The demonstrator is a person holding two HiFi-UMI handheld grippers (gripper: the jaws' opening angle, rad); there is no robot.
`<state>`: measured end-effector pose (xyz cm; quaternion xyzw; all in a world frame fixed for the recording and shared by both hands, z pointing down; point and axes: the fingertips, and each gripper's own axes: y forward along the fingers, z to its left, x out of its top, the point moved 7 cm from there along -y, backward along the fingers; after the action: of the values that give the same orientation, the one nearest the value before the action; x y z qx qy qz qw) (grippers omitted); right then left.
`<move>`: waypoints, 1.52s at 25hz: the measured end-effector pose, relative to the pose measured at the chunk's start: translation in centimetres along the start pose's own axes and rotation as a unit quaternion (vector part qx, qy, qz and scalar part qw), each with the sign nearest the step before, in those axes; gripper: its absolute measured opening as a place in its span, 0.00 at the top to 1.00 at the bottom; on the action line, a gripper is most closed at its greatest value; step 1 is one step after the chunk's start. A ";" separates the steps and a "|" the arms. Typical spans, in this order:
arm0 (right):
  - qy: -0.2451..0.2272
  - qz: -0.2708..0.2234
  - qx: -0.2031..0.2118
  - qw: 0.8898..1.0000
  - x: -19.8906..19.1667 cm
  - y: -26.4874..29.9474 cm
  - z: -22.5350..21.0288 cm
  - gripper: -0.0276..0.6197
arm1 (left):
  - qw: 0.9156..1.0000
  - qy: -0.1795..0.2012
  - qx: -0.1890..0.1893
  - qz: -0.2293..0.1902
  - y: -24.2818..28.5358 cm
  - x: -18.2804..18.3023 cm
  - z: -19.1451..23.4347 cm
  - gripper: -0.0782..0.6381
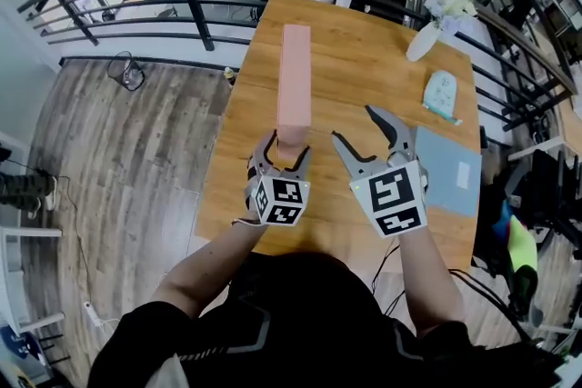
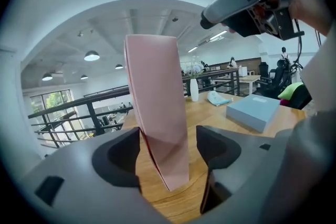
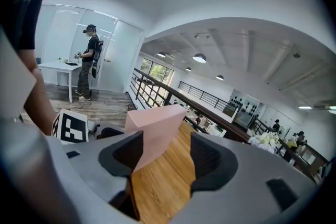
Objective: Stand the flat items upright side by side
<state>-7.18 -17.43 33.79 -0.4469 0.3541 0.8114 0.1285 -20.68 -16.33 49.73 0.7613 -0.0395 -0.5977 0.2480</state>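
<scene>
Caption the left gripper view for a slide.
Pink flat box stands on end on the wooden table between the left gripper's open jaws; a blue box lies flat beyond.

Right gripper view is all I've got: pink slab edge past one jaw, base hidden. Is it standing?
Observer: Yes. The head view shows the pink item standing on end on the table.
Operator: Left tool clamped on it?
Observer: No. The left tool is open. The item sits between its jaws, with a clear gap on one side.
Operator: Where's the second flat item?
Observer: The blue flat item lies flat on the table, just to the right of your right tool.
</scene>
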 end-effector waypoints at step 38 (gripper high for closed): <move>0.092 0.029 -0.013 0.995 -3.2 0.8 2.2 0.52 | 0.998 -0.013 0.057 0.022 2.9 -1.1 14.0 0.45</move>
<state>-7.21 -16.14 37.56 -0.5107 0.3668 0.7747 0.0667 -33.37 -23.10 49.68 0.7651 -0.0937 -0.5990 0.2170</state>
